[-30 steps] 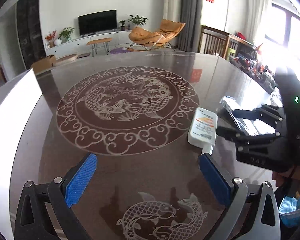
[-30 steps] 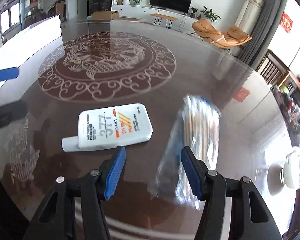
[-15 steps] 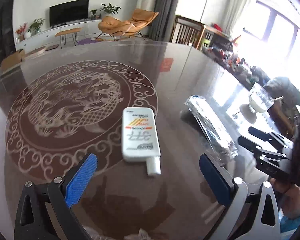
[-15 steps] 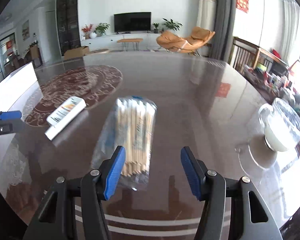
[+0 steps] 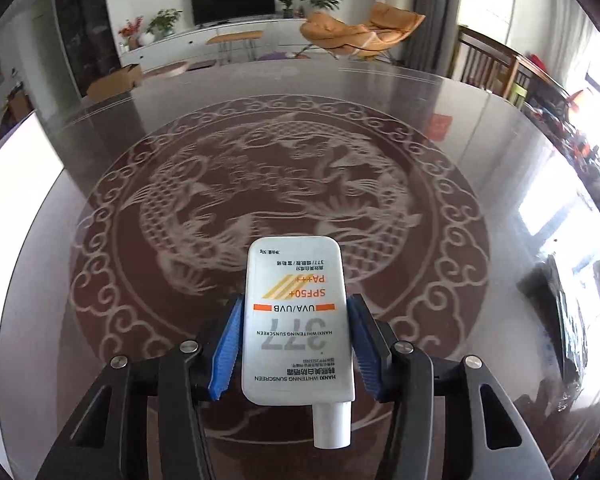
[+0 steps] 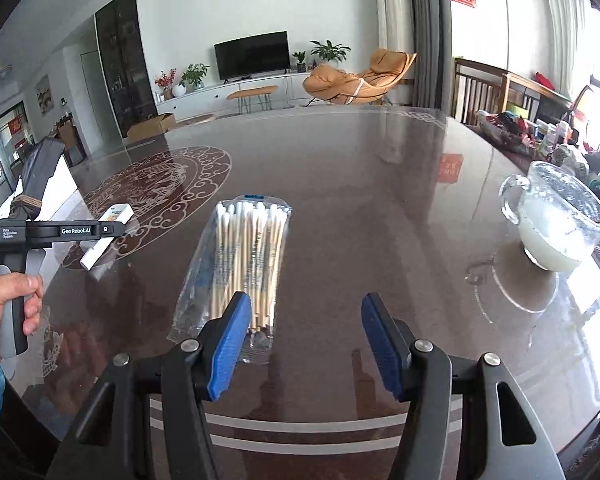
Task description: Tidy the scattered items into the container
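My left gripper (image 5: 296, 344) is shut on a flat white sunscreen bottle (image 5: 298, 320), cap toward the camera, blue pads on both its sides, just above the dark table. In the right wrist view the same bottle (image 6: 108, 236) shows tilted in the left gripper (image 6: 116, 229) at the far left. My right gripper (image 6: 304, 344) is open and empty, low over the table's front edge. A clear bag of cotton swabs (image 6: 240, 264) lies on the table just ahead of its left finger. No container is clearly visible.
A glass cup of white liquid (image 6: 552, 220) stands at the table's right. A white panel (image 5: 16, 184) runs along the table's left side. Clutter lies along the far right edge (image 6: 540, 140). The table's carved dragon medallion (image 5: 280, 208) lies ahead.
My left gripper swung onto the sunscreen bottle and closed on it. My right gripper shifted slightly right of the cotton swab bag and stayed open.
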The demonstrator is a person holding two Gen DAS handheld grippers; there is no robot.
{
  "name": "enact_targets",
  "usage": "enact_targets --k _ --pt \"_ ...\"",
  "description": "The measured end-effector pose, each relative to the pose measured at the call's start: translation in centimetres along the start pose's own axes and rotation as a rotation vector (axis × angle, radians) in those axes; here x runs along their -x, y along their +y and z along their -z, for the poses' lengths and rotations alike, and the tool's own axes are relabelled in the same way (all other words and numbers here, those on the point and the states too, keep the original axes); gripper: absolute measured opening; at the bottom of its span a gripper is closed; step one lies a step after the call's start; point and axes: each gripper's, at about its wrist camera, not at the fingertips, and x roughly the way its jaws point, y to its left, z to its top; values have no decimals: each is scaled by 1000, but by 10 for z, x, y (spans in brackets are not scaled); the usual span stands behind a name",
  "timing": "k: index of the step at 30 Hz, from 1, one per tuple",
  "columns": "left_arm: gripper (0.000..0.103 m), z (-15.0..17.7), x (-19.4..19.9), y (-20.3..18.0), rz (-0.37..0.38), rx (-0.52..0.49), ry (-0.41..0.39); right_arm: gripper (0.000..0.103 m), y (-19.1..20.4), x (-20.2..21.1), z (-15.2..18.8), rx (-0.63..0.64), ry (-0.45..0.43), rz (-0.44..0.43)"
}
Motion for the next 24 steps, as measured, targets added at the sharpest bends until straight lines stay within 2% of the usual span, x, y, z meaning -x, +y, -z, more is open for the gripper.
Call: enact_targets --k 2,5,7,11,14,16,17,18,24 --pt "51 8 2 22 -24 32 -8 59 9 -11 -10 15 19 -101" --pt "52 15 4 34 -42 51 -27 59 26 -43 -29 34 80 -164" --pt "52 19 4 36 -47 56 -36 61 34 -71 -39 28 151 -131" --pt "52 25 5 37 -48 61 -50 64 52 -92 -50 103 204 -43" --pt "55 24 3 36 -52 66 -56 60 65 -98 -46 221 191 13" --pt "58 25 1 35 -52 70 -61 49 59 -98 -43 188 172 23" --pt "65 23 0 35 -51 72 -61 41 57 -98 -42 183 166 37" --pt "73 23 -2 34 -54 71 -59 41 56 -99 -41 172 164 38" --pt "97 14 -15 37 -72 92 -26 41 86 -136 -65 191 148 50"
